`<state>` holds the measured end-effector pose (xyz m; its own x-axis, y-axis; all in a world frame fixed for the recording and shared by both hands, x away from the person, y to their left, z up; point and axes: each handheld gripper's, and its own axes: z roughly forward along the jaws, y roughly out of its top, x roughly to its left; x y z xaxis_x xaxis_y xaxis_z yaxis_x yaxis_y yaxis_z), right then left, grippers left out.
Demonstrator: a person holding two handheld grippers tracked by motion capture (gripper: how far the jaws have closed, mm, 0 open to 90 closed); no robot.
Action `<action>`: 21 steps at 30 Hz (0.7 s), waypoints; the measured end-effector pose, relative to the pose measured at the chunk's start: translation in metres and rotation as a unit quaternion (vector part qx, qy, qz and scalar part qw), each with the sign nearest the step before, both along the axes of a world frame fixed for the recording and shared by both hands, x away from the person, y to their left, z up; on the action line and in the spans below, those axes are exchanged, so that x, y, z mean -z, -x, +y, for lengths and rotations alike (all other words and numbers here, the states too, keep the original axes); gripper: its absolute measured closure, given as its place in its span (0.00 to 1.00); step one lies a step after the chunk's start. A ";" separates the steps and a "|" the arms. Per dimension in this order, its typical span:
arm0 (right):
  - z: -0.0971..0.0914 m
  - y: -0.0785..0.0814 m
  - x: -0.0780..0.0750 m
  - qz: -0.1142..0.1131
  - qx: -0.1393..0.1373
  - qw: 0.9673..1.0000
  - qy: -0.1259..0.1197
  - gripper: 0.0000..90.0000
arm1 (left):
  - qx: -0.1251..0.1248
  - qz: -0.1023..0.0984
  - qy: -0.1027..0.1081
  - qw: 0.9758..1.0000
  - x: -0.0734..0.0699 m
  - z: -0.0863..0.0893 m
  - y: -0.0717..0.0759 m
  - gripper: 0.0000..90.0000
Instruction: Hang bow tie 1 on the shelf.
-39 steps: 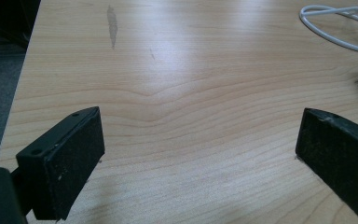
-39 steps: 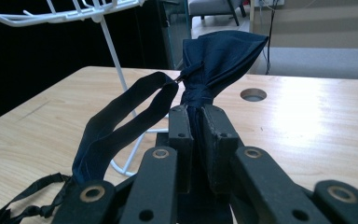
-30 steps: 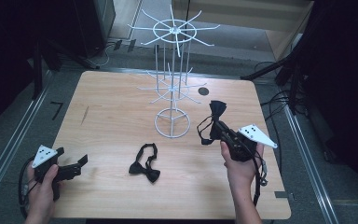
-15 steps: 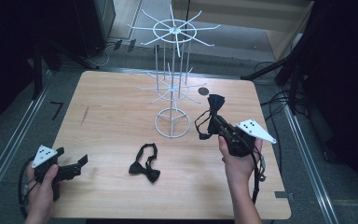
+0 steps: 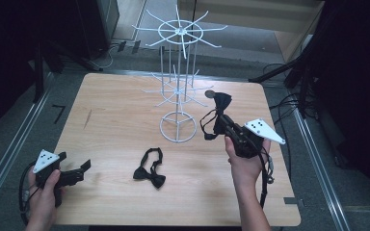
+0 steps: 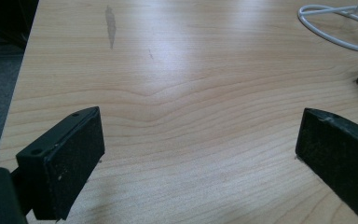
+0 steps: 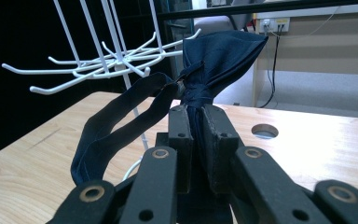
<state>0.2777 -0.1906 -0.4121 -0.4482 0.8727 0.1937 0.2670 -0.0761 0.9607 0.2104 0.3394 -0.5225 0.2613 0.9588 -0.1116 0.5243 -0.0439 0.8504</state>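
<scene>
Pale wood bench [image 5: 115, 120], dark room around; my right gripper [image 5: 220, 126] fingers pinch a navy bow tie [image 7: 214, 56] mid-frame, left gripper [image 5: 79, 169] fingers spread.

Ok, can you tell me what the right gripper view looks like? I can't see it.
The right gripper pinches a dark blue bow tie by its middle, its strap loop hanging to the left. Behind stand a white wire rack and the wooden table.
</scene>
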 end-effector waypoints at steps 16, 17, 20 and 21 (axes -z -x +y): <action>0.006 -0.007 -0.010 -0.008 -0.002 1.000 -0.002 0.93 | 0.001 0.001 0.000 1.000 0.000 0.000 0.000 0.02; 0.007 -0.007 -0.011 -0.008 -0.002 1.000 -0.003 0.93 | 0.000 0.001 0.000 1.000 0.000 0.000 0.000 0.02; 0.008 -0.008 -0.012 -0.008 -0.002 1.000 -0.003 0.93 | 0.000 0.000 0.000 1.000 0.000 0.000 0.000 0.02; 0.009 -0.009 -0.012 -0.009 -0.004 1.000 -0.003 0.93 | 0.000 0.000 -0.001 1.000 0.000 0.000 0.000 0.02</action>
<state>0.2868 -0.1817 -0.3996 -0.4579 0.8683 0.1905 0.2498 -0.0800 0.9650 0.2104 0.3394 -0.5225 0.2621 0.9588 -0.1101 0.5241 -0.0456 0.8505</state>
